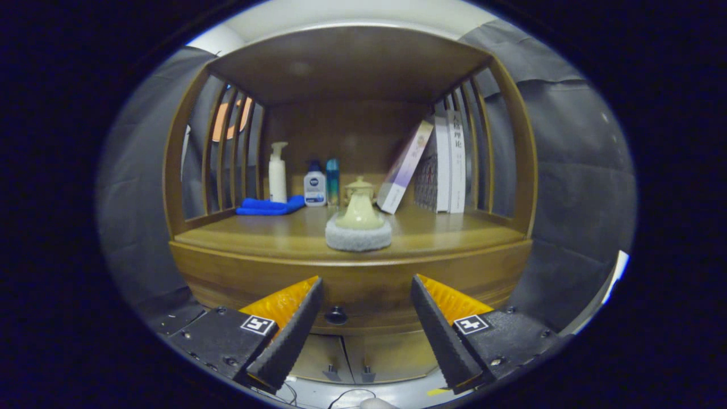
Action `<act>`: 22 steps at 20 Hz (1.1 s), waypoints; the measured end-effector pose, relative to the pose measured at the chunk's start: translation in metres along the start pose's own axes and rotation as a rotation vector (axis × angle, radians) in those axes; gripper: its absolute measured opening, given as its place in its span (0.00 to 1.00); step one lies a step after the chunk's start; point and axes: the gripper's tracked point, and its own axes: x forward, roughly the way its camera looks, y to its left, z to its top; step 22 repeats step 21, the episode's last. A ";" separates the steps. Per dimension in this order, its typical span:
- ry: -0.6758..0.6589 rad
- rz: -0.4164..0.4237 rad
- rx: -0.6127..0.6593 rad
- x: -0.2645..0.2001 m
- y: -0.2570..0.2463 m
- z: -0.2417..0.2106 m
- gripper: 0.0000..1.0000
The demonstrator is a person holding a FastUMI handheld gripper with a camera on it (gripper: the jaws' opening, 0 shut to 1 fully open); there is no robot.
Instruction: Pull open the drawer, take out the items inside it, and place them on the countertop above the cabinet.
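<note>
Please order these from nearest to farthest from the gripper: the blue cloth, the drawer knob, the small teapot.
The gripper is open.
1. Drawer knob: between the fingers, on the drawer front.
2. Teapot: on the gray pad, near the countertop's front edge.
3. Blue cloth: far back, beside the bottles.

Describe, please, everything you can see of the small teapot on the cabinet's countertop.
The teapot is small, pale cream and glossy, seemingly ceramic, with a knobbed lid in place. It stands upright on a round grey pad near the front of the wooden countertop, ahead of the books and bottles. It sits beyond the open gripper, untouched by it.
</note>
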 end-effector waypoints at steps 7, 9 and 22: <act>-0.063 0.035 0.107 -0.081 -0.024 0.082 0.99; -0.063 0.030 0.111 -0.098 -0.034 0.095 0.99; -0.105 0.030 0.001 -0.147 -0.040 0.125 0.99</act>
